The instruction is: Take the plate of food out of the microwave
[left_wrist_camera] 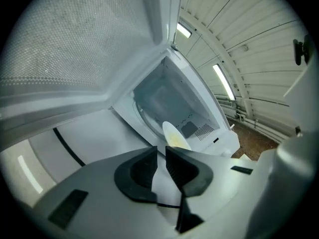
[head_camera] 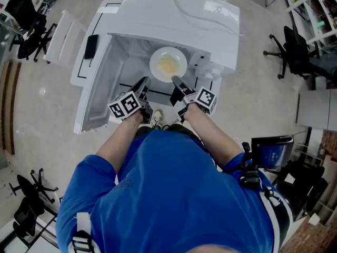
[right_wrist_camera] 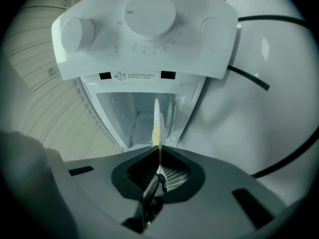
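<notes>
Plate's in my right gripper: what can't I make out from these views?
- What the food is: head view, too small and pale; right gripper view shows the plate edge-on.
- Whether the plate is off the microwave floor: its own underside hides this in head view.
- The panel print: right gripper view, too small.

My microwave has a label under its dials: a warning triangle, with print too small to read. Cubes on my left gripper and right gripper bear black square markers.
</notes>
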